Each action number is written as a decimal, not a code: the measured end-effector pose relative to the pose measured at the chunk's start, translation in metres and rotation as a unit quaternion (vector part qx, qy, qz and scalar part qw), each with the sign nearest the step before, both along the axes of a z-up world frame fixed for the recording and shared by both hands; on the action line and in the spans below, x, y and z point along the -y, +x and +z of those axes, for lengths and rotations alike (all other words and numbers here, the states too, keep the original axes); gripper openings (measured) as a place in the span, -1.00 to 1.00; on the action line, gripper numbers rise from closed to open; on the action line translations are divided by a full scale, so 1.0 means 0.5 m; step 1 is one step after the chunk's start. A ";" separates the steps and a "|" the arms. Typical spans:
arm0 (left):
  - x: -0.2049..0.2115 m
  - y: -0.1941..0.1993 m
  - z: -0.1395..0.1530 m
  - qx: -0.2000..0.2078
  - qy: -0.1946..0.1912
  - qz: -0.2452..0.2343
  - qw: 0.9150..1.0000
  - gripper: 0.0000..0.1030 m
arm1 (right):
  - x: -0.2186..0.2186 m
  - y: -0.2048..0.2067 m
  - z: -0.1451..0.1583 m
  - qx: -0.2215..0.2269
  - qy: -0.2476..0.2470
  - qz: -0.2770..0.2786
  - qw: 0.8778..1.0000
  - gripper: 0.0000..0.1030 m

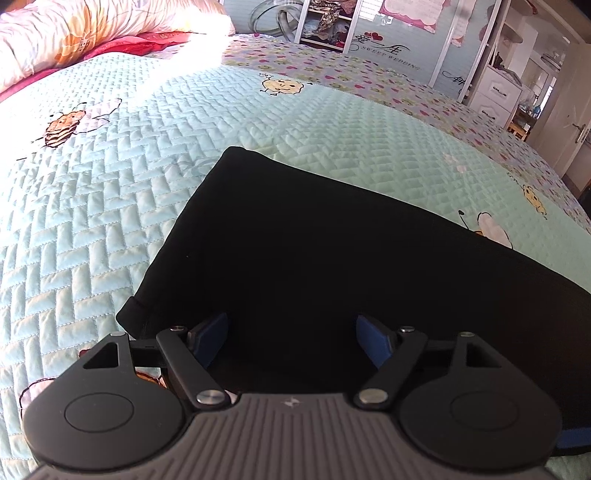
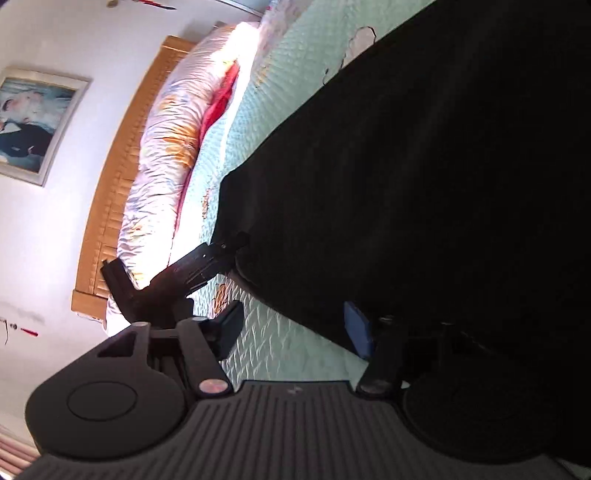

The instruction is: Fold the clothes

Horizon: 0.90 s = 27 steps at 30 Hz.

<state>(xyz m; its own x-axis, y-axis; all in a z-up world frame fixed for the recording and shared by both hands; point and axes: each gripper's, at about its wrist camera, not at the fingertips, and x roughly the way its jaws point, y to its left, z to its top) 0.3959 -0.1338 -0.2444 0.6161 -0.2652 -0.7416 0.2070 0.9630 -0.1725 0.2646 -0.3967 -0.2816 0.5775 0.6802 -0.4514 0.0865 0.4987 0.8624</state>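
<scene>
Garment: a black garment (image 1: pixel 314 251) lies flat on the bed, folded into a broad dark slab; in the left wrist view it runs from a rounded corner at 12 o'clock down toward 4 o'clock.
Garment edge: a thick hemmed corner (image 1: pixel 129 314) sits at 9 o'clock of the left claw.
Left gripper (image 1: pixel 291 338): jaws apart, blue pads over the black cloth; whether they touch it I cannot tell.
Right gripper (image 2: pixel 295 328): jaws apart, rolled onto its side; the blue pad (image 2: pixel 356 328) at 3 o'clock lies against the garment's edge, the other stands over bare quilt.
Left gripper in the right view: its black body shows at 10 o'clock, at the garment's corner.
Quilt (image 1: pixel 92 221): pale green, stitched, printed with bees.
Duvet (image 1: pixel 74 29): a floral roll at 11 o'clock, along the wooden headboard (image 2: pixel 110 192).
Wall: a framed picture (image 2: pixel 33 125).
</scene>
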 end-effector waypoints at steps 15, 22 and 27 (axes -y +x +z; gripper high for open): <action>0.354 -0.219 0.096 0.016 -0.079 -0.180 0.980 0.52 | 0.246 -0.250 0.037 0.083 0.006 -0.188 0.979 0.30; 0.431 -0.257 0.002 -0.014 -0.113 -0.160 0.981 0.56 | 0.370 -0.246 0.031 0.091 -0.038 -0.243 0.965 0.30; 0.410 -0.263 -0.012 0.002 -0.147 -0.164 0.976 0.57 | 0.502 -0.250 0.010 0.086 -0.075 -0.260 0.959 0.30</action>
